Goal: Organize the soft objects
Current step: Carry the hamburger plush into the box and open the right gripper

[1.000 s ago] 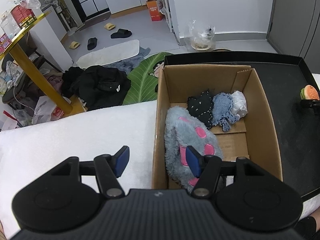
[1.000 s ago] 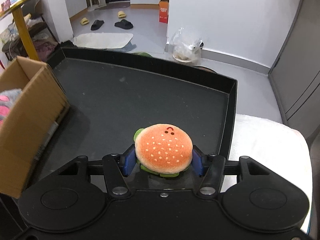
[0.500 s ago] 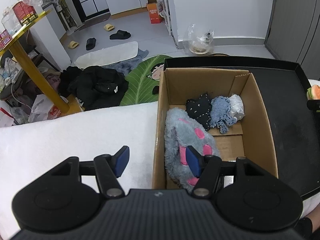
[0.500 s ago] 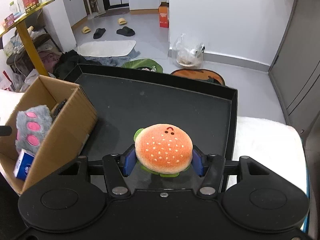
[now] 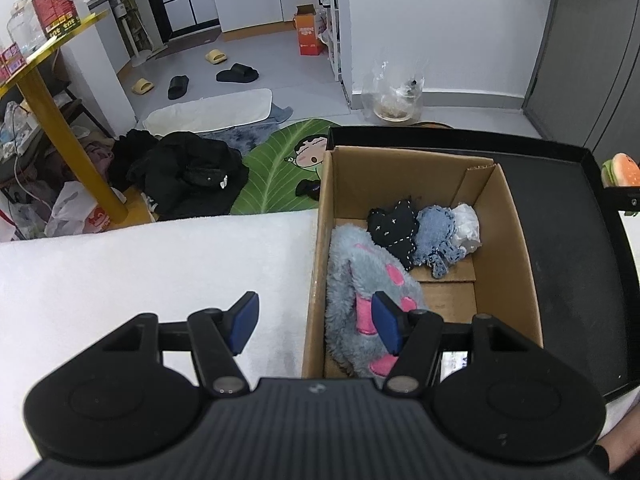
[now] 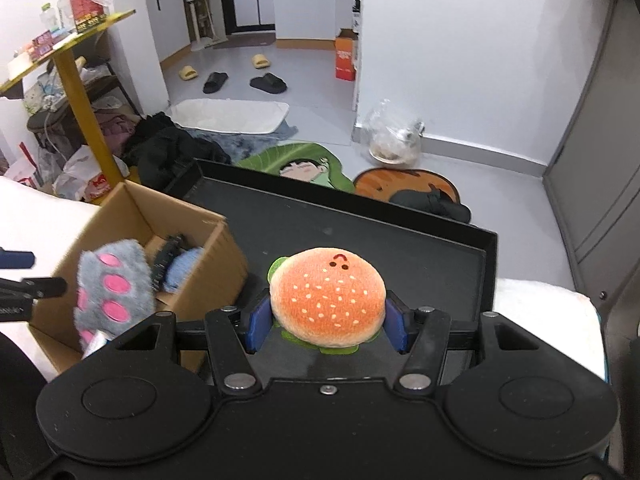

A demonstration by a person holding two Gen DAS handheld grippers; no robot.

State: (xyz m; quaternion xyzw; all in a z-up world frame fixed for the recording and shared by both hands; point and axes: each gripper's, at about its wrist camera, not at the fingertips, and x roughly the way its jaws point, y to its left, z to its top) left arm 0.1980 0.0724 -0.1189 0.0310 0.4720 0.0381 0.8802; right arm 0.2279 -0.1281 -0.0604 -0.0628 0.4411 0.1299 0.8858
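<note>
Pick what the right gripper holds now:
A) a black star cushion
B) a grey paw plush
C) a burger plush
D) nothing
C: the right gripper is clamped on both sides of the burger plush, above the black tray; the grey paw plush sits in the box.

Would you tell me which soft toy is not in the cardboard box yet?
The burger plush, clamped in the right gripper above the black tray.
</note>
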